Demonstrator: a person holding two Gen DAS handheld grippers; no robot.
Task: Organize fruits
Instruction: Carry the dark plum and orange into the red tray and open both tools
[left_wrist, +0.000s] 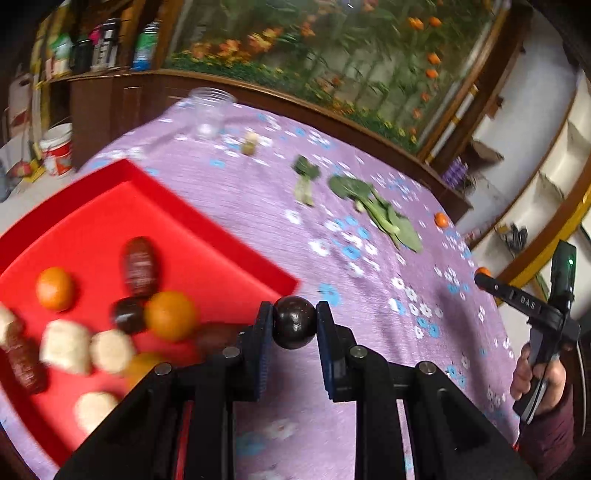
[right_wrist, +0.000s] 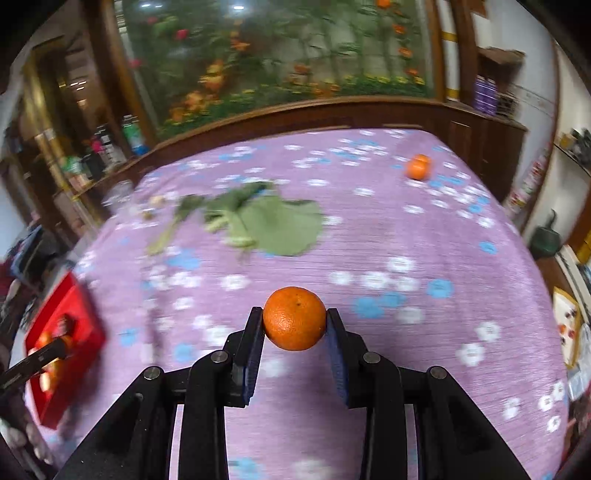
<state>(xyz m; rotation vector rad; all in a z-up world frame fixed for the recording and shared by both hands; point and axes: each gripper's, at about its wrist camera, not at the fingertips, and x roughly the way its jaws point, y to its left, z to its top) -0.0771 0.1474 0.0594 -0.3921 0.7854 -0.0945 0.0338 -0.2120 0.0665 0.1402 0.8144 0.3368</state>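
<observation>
Fingers of the left gripper (left_wrist: 294, 320) pinch a dark round fruit (left_wrist: 294, 322) beside the red tray (left_wrist: 207, 221); the right gripper (right_wrist: 294, 320) clamps an orange (right_wrist: 294, 318) above the purple-clothed table (right_wrist: 424, 240). Several fruits already fill the tray. One loose orange (right_wrist: 418, 167) and leafy greens (right_wrist: 258, 221) remain; only the left view shows the tray's contents clearly.

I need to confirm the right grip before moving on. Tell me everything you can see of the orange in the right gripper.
The orange is round, bright and pebbly-skinned, with a small dark speck near its top. The right gripper is shut on it, one blue pad against each side. It hangs clear above the purple flowered cloth, touching nothing else.
</observation>
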